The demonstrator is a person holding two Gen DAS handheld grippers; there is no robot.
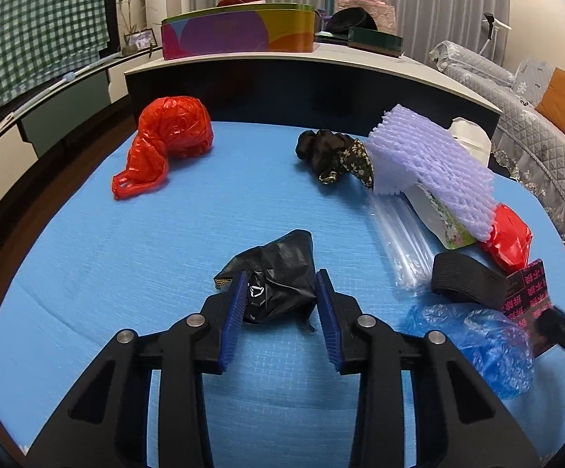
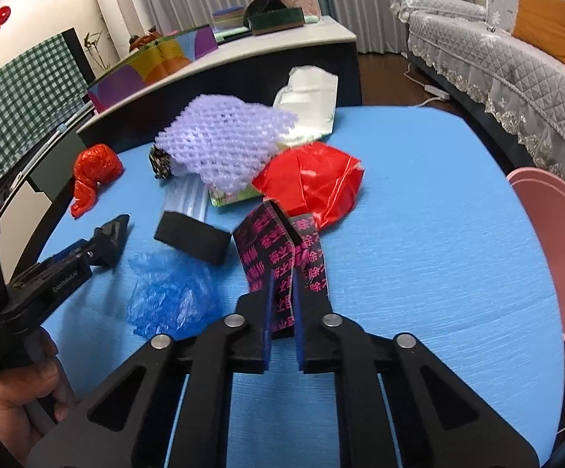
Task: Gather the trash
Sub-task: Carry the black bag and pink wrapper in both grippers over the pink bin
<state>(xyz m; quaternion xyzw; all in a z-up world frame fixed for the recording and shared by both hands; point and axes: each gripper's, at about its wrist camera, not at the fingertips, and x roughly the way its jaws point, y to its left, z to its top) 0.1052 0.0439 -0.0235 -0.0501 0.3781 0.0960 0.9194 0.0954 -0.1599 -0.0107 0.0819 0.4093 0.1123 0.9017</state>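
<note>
My left gripper (image 1: 282, 284) has its jaws around a crumpled black plastic bag (image 1: 274, 273) on the blue mat (image 1: 204, 214), pads touching its sides. My right gripper (image 2: 282, 292) is shut on a black wrapper with pink characters (image 2: 278, 249), which also shows in the left wrist view (image 1: 524, 292). Other trash lies on the mat: a red bag (image 1: 169, 136) at the far left, a second red bag (image 2: 313, 183), a crumpled blue bag (image 2: 173, 292), a purple foam net (image 2: 224, 140) and a black band (image 2: 192, 238).
A pink bin (image 2: 555, 253) stands off the mat's right edge. A dark cloth bundle (image 1: 333, 156), a clear plastic sleeve (image 1: 399, 241) and a white pouch (image 2: 309, 101) lie at the back. A low table with a colourful tin (image 1: 239, 31) stands behind; a grey sofa (image 2: 496, 62) is at right.
</note>
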